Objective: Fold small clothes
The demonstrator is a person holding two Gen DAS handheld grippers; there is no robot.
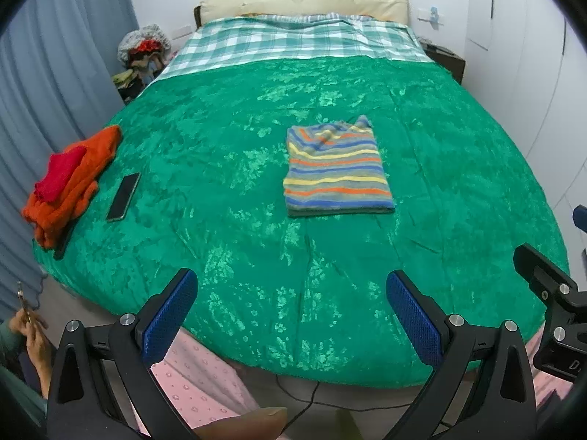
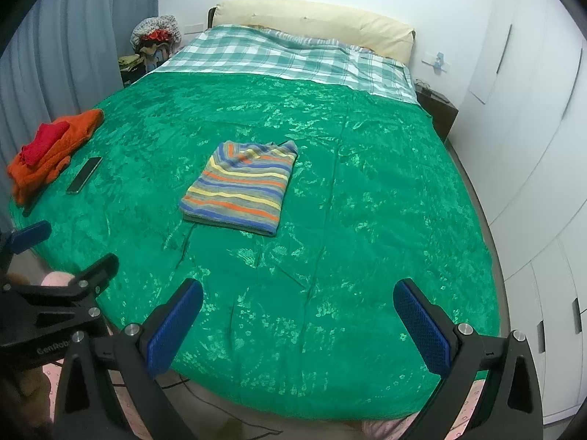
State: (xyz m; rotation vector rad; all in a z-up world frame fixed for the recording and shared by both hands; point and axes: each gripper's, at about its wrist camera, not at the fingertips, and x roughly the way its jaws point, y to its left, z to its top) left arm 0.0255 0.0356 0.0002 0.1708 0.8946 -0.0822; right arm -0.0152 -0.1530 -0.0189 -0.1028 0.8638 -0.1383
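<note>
Striped shirt [image 1: 337, 172] sits folded into a neat rectangle mid-bedspread [image 1: 238, 256]; looks done. Orange and red clothes [image 1: 69, 183] left of it, past the phone [image 1: 123, 197], are still a loose heap. Left gripper [image 1: 291, 315] and right gripper [image 2: 298, 324]: fingers apart, empty. Heap's underside is hidden.
</note>
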